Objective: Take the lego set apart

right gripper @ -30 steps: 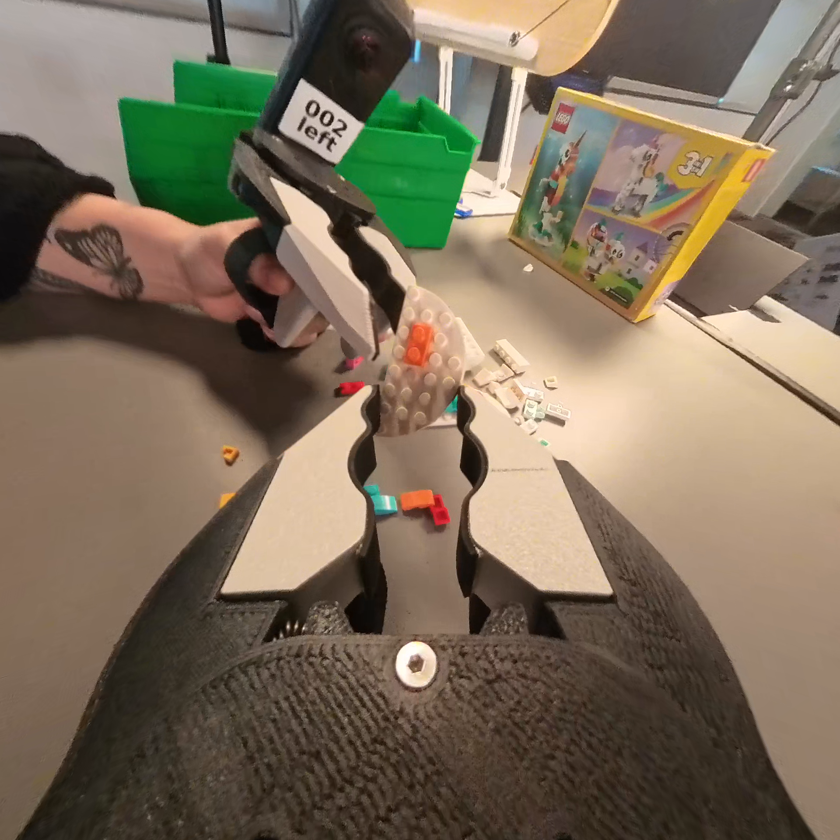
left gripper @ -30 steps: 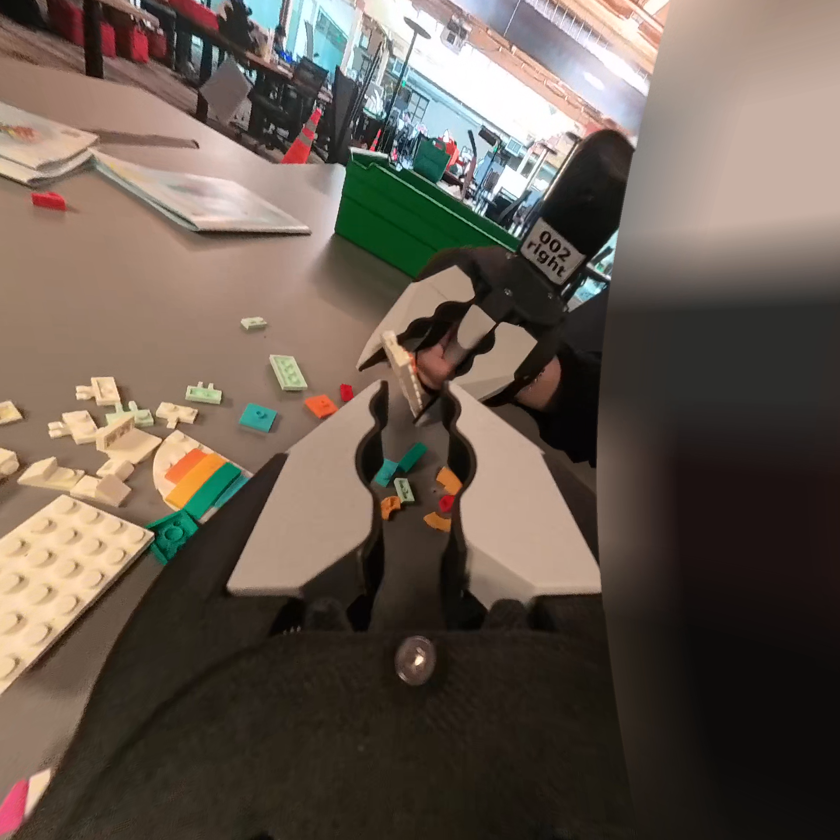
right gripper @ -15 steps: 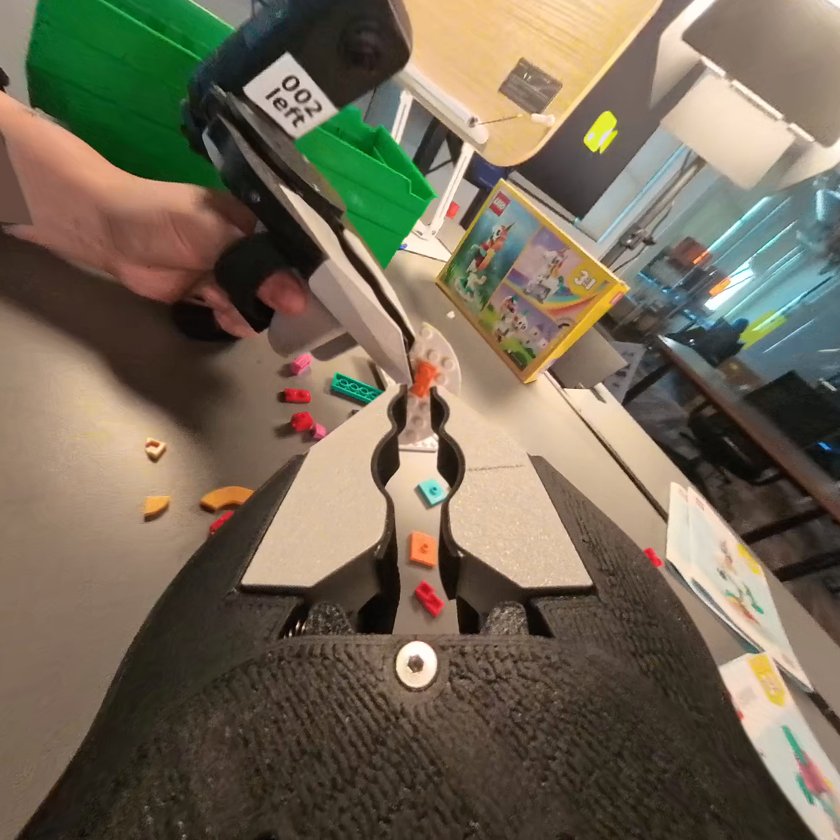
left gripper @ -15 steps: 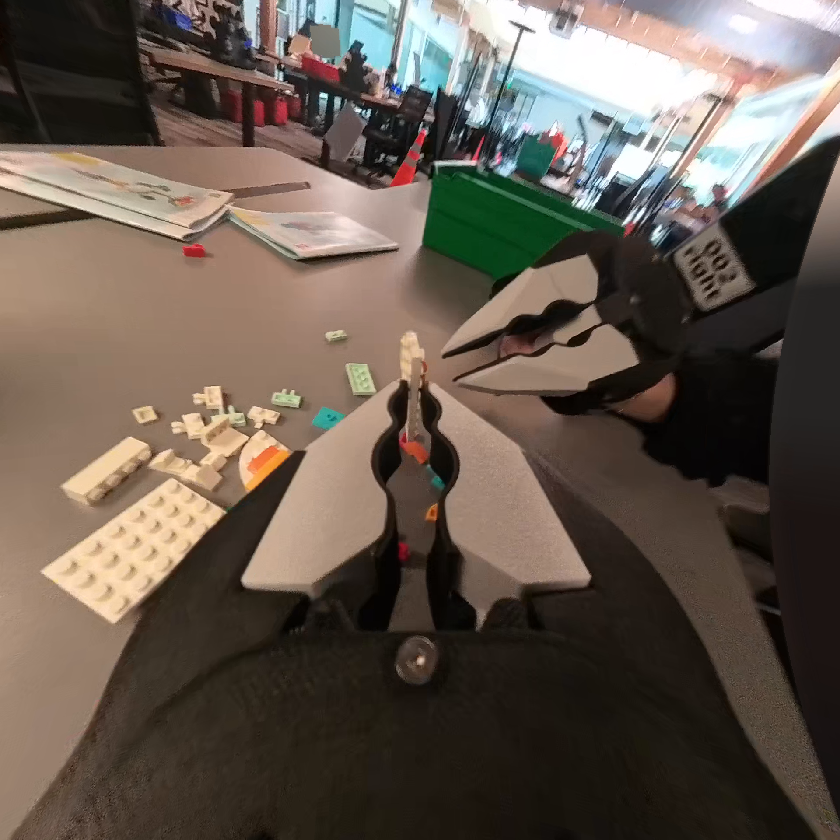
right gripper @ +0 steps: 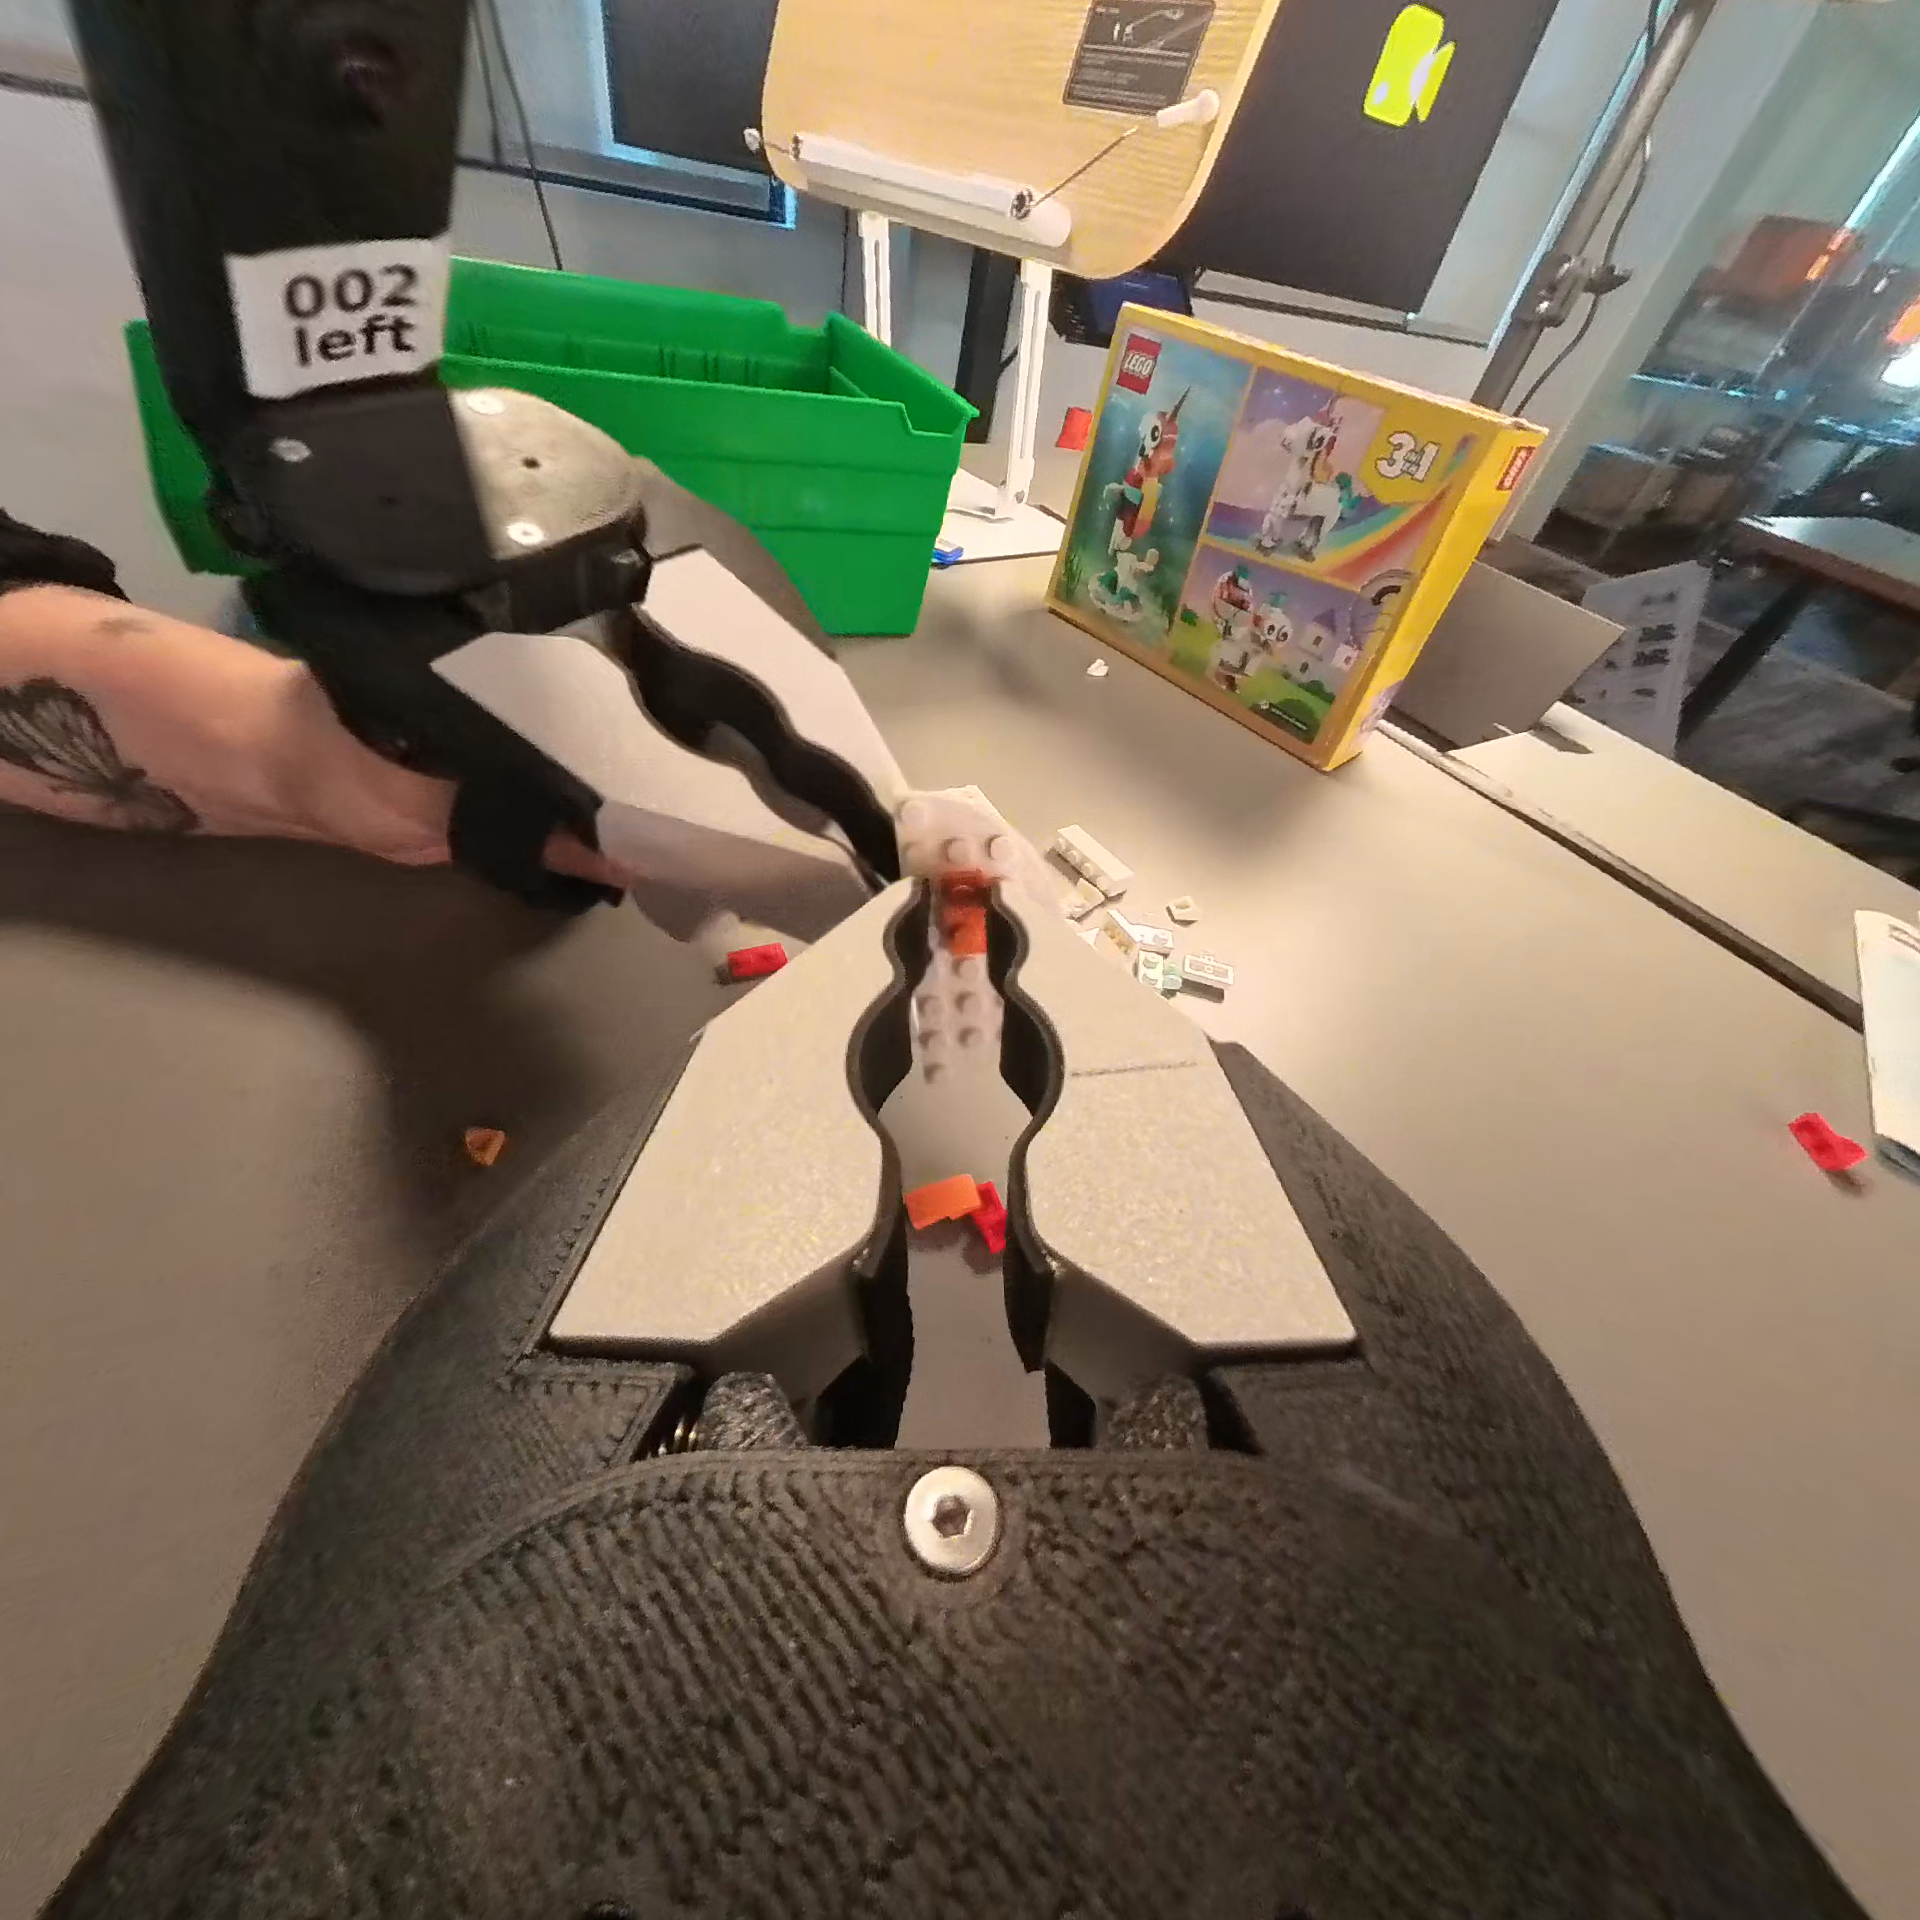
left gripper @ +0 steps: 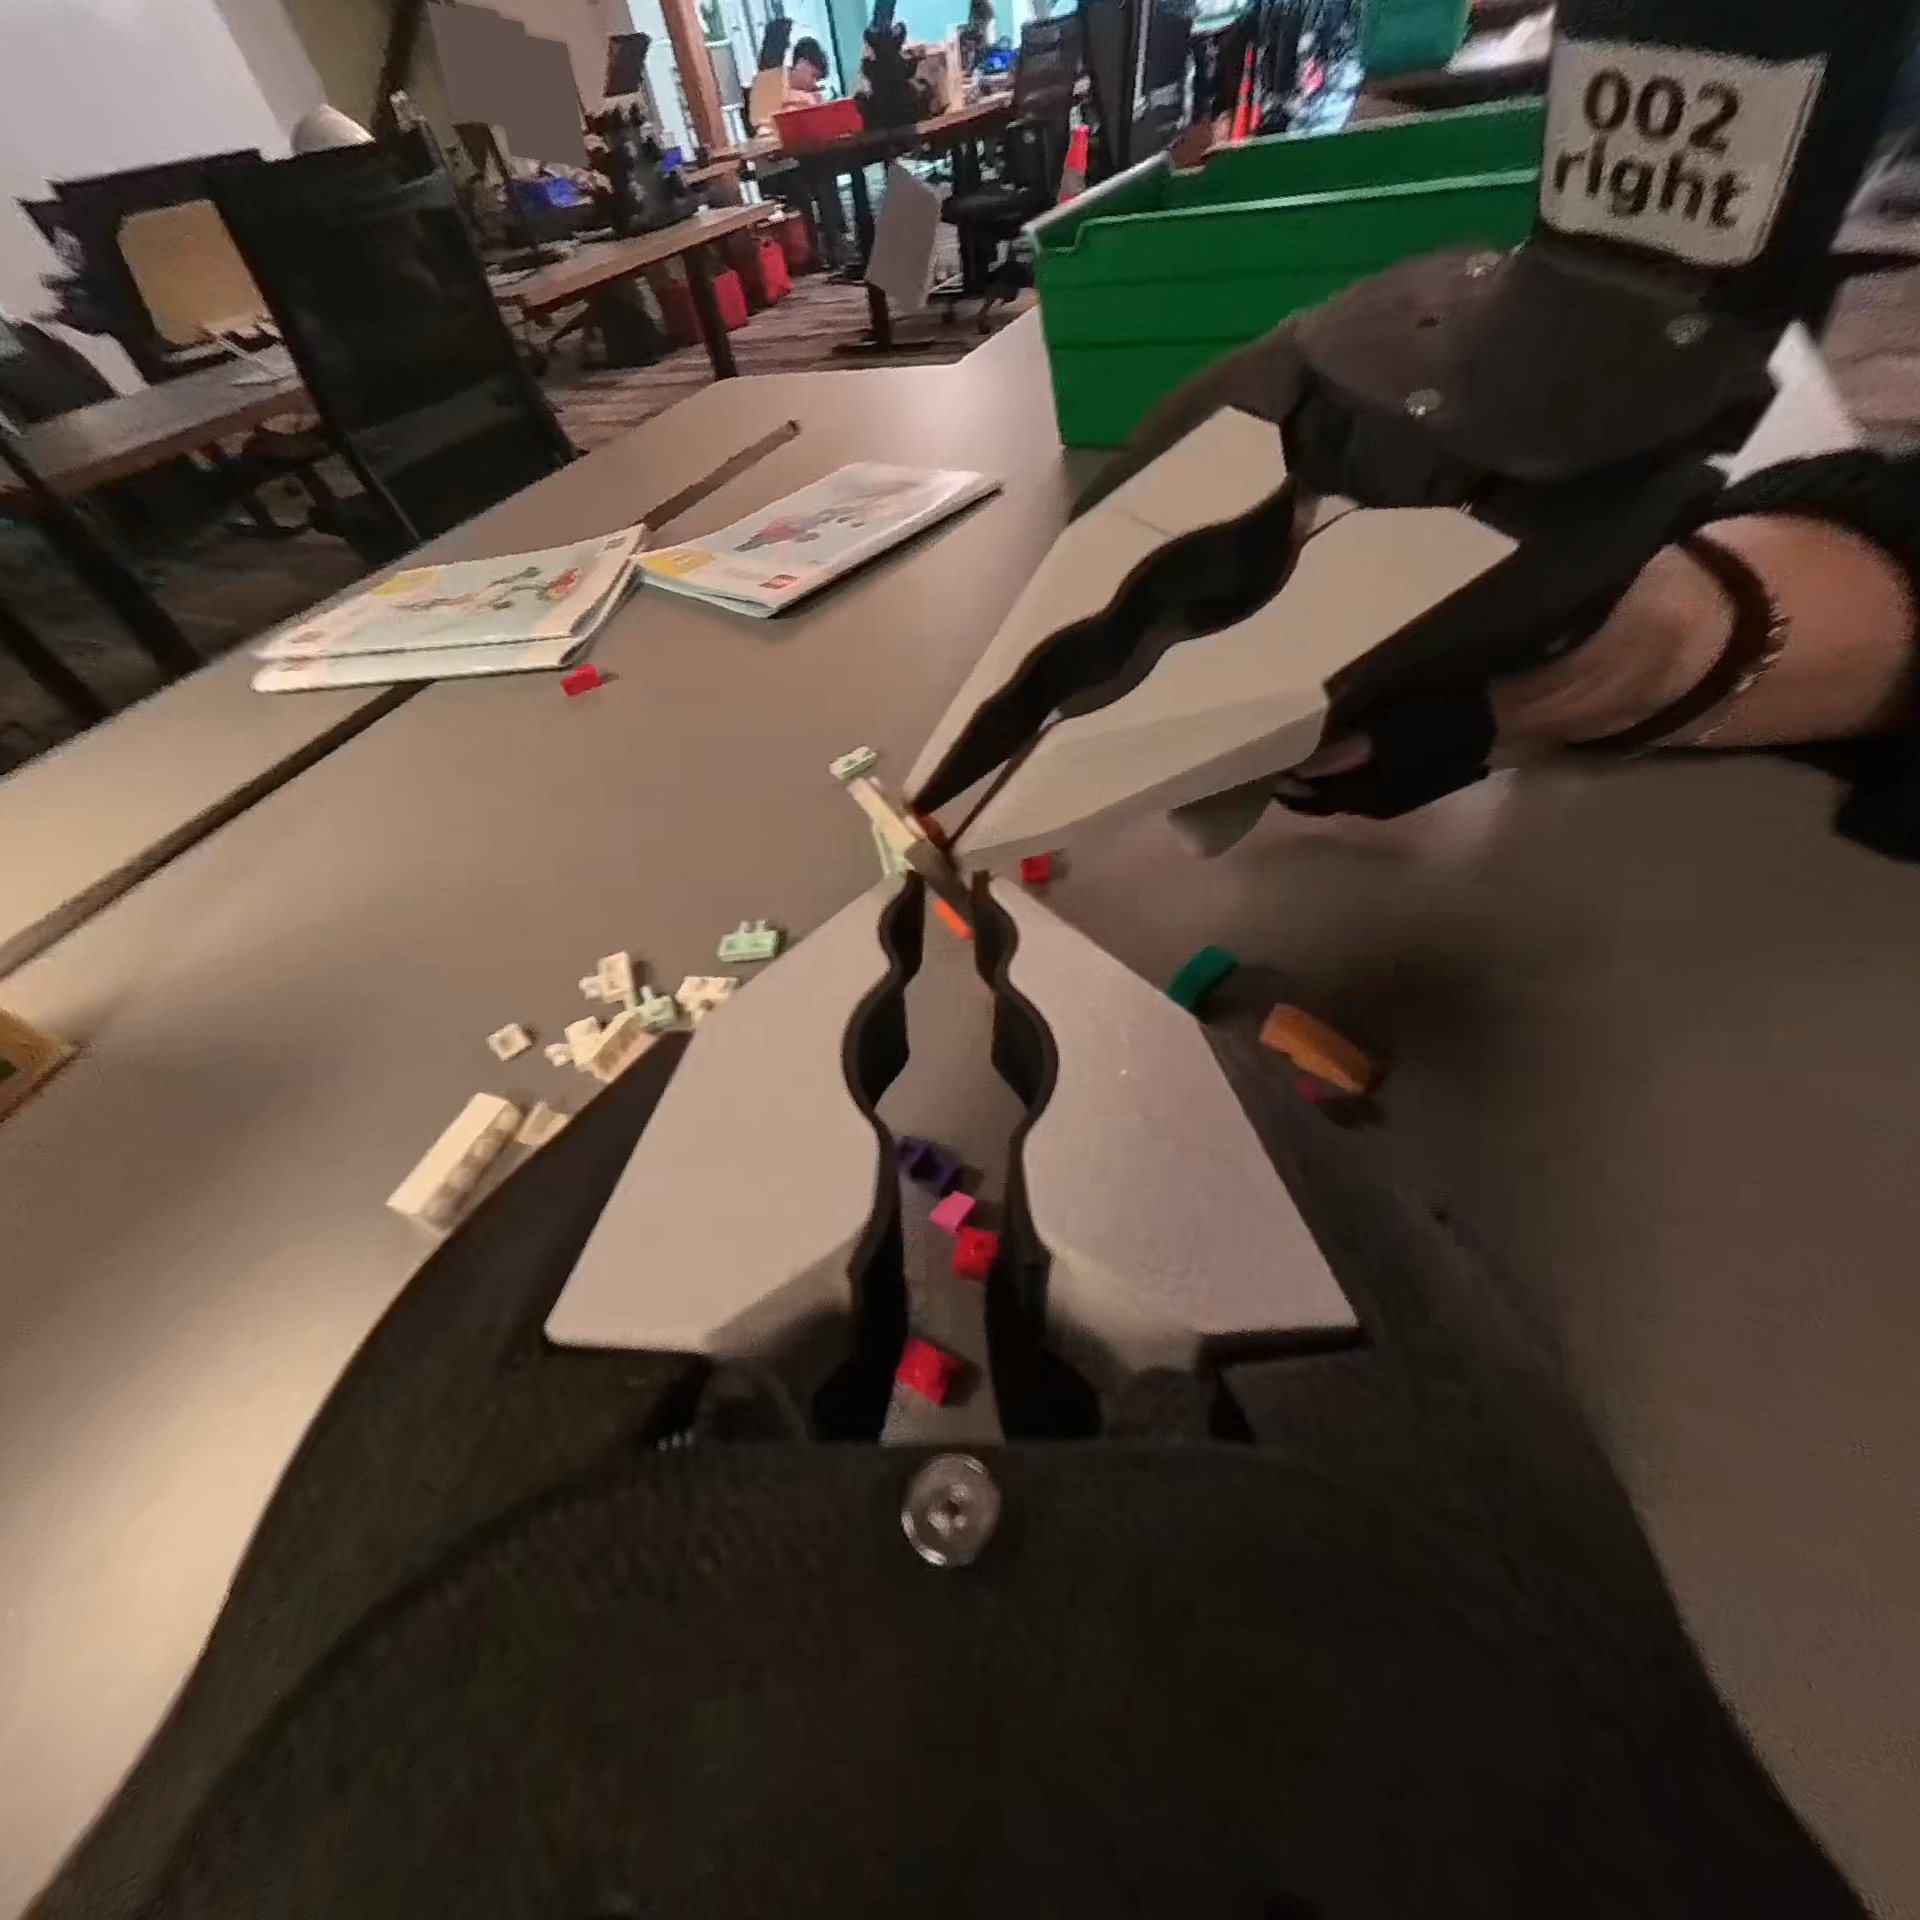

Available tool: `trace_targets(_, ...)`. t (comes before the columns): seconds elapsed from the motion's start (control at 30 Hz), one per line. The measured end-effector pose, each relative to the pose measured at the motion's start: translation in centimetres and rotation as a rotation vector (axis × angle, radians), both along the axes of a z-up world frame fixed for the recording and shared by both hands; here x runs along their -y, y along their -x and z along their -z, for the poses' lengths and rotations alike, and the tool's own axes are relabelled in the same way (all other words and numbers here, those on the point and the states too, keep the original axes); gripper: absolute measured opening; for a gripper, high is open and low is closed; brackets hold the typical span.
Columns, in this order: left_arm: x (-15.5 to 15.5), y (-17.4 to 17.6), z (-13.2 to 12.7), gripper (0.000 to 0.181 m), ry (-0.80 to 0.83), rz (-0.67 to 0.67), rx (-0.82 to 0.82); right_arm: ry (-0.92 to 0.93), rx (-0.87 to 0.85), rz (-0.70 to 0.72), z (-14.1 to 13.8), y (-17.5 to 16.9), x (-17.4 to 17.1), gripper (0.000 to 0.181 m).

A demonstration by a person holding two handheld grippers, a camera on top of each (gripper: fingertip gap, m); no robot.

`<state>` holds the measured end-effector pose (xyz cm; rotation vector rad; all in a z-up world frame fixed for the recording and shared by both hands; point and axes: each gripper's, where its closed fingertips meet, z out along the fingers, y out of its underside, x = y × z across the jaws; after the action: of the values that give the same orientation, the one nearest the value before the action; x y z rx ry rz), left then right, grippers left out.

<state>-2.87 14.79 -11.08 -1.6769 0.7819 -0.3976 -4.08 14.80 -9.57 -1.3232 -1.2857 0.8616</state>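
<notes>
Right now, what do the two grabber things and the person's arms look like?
Both grippers, left and right, look alike: a black body, two flat grey pointed fingers with wavy black inner edges, and a white label on the black handle. The person wears black sleeves and black fingerless gloves.

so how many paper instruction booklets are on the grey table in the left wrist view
2 plainly: one paper instruction booklet at left, another right of it, nearer the green plastic bin. The left one may rest on a third.
</notes>
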Motion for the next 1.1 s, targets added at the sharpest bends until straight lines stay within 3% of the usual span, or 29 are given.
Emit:
trace_targets(0.23, 0.0, 0.0, 0.4, 0.007, -0.05, -0.003, -0.105, 0.026, 0.032, -0.005, 0.4, -0.2, -0.1, 0.008)
trace_targets(0.4, 0.5, -0.2, -0.1, 0.006, -0.02, 0.029, -0.044, 0.059, 0.008, -0.042, -0.1, -0.4, 0.4, 0.006)
trace_targets(0.6, 0.1, 0.3, 0.7, 0.005, -0.021, -0.009, -0.127, -0.053, 0.08, -0.007, 0.6, -0.5, 0.2, 0.005)
trace_targets(0.73, -1.2, 2.5, 1.4, 0.004, 0.08, -0.102, -0.067, -0.092, 0.082, -0.004, 0.7, -0.4, 0.2, 0.0)
trace_targets(0.9, -0.8, 1.9, 0.8, 0.004, 0.144, -0.046, 0.058, -0.092, 0.117, 0.02, 1.3, -0.5, -0.7, 0.0)
trace_targets(1.1, 0.4, 0.7, 2.2, 0.004, 0.335, 0.065, 0.104, -0.582, 0.239, -0.046, 1.8, -0.4, 0.4, 0.026)
